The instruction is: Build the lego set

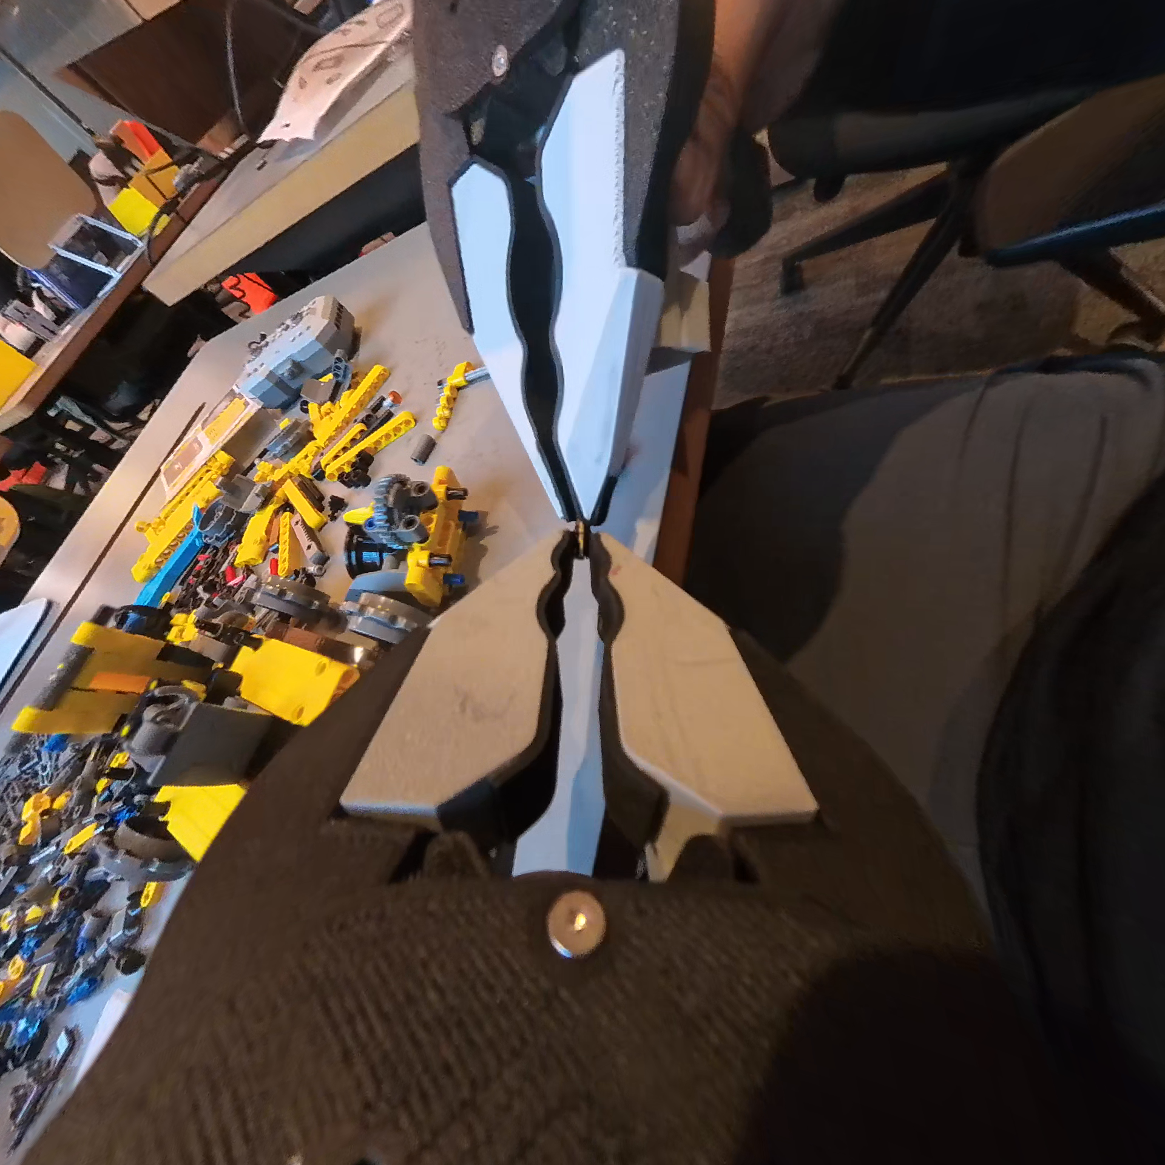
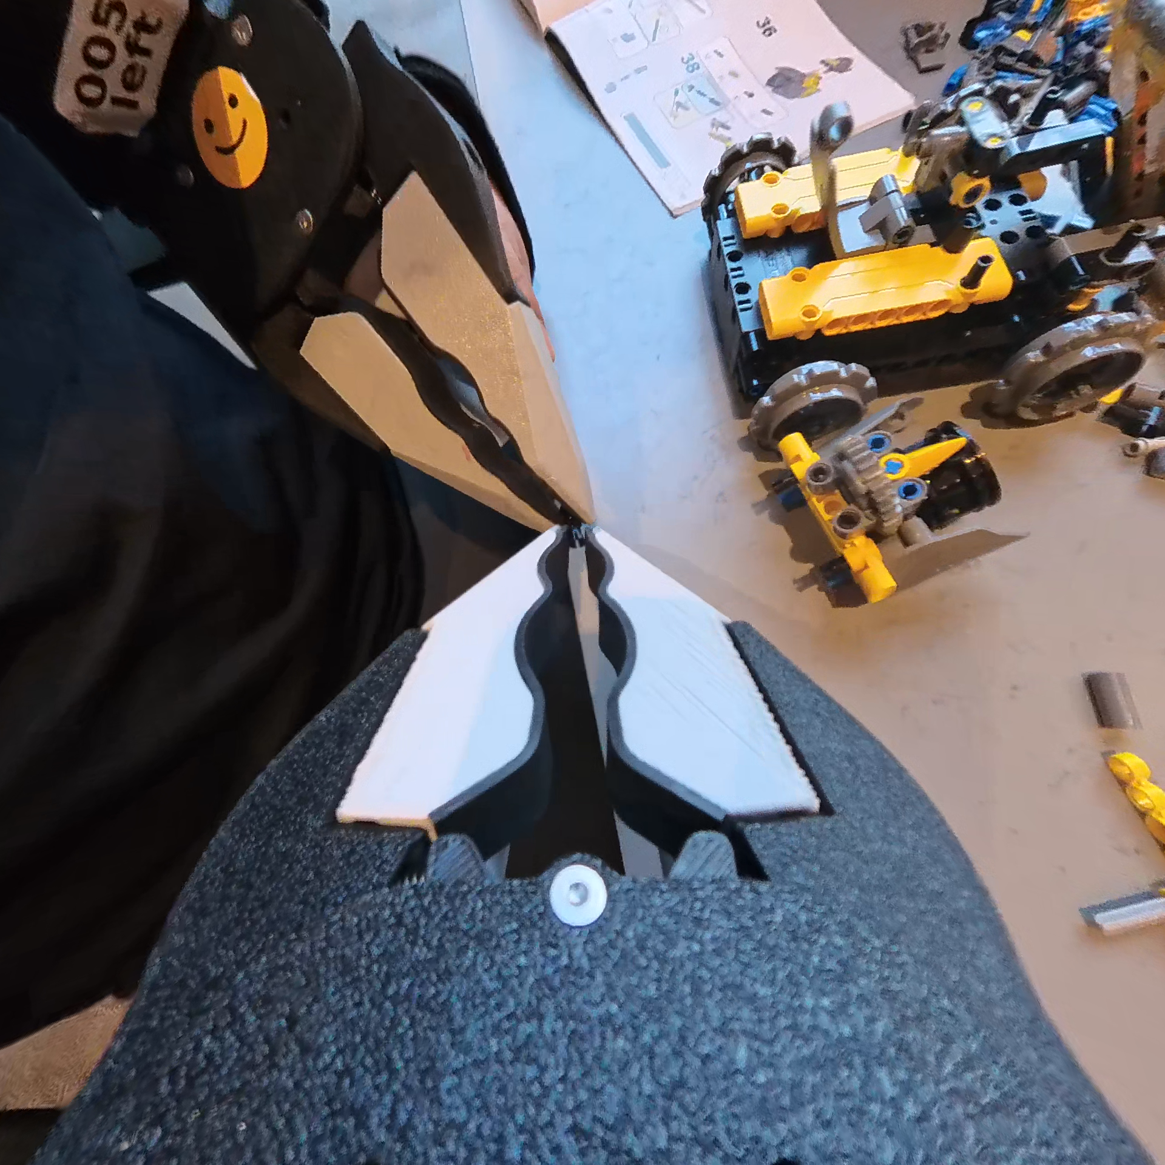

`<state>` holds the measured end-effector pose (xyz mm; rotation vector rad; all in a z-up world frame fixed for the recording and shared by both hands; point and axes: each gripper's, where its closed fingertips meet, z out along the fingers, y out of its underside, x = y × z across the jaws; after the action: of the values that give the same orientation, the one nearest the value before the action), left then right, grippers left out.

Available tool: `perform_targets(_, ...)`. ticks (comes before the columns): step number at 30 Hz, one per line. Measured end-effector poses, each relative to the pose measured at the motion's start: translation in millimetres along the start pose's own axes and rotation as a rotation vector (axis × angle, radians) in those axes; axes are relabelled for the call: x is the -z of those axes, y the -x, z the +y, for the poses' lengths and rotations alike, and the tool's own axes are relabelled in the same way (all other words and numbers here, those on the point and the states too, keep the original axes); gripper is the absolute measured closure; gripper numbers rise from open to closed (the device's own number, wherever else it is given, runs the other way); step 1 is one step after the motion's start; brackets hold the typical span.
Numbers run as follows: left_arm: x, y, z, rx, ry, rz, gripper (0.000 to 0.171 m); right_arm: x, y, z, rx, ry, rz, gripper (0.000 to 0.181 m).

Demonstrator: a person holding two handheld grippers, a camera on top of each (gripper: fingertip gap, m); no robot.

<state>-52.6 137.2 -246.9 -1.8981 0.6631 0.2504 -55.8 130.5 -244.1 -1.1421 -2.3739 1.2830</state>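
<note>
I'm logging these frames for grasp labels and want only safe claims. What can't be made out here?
- Small dark piece pinched between both claw tips: too small in either view to identify.
- Parts pile at the left edge of the left wrist view: blurred and cut off.
- Yellow piece in the right wrist view: cut off by the right edge.
- Booklet: top cropped.

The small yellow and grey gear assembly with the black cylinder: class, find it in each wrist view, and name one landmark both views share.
Left wrist view: the gear assembly lies on the table, left of centre, left of the meeting gripper tips.
Right wrist view: it lies right of centre, below the yellow tracked vehicle.
Shared landmark: the small dark piece pinched between both grippers' tips.
</note>
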Motion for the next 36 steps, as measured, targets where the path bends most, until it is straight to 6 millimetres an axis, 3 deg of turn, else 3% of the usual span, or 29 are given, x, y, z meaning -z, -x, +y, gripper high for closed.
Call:
perform_targets(1, 1, 2, -1, 0.008, -0.009, -0.009, 0.168, 1, -1, -2, -0.012, -0.019, -0.004, 0.177)
perform_targets(15, 6, 16, -5, 0.088, -0.067, -0.076, 0.168, 19, -11, -26, -0.07, -0.203, 0.006, 0.178)
perform_targets(20, 11, 20, -7, 0.128, -0.097, -0.088, 0.168, 35, -26, -28, -0.094, -0.256, 0.079, 0.174)
perform_targets(26, 17, 26, -8, 0.201, -0.13, -0.076, 0.168, 55, -53, -15, -0.179, -0.288, 0.201, 0.17)
perform_targets(36, 21, 30, -13, 0.291, -0.176, -0.026, 0.168, 61, -76, 6, -0.25, -0.264, 0.286, 0.163)
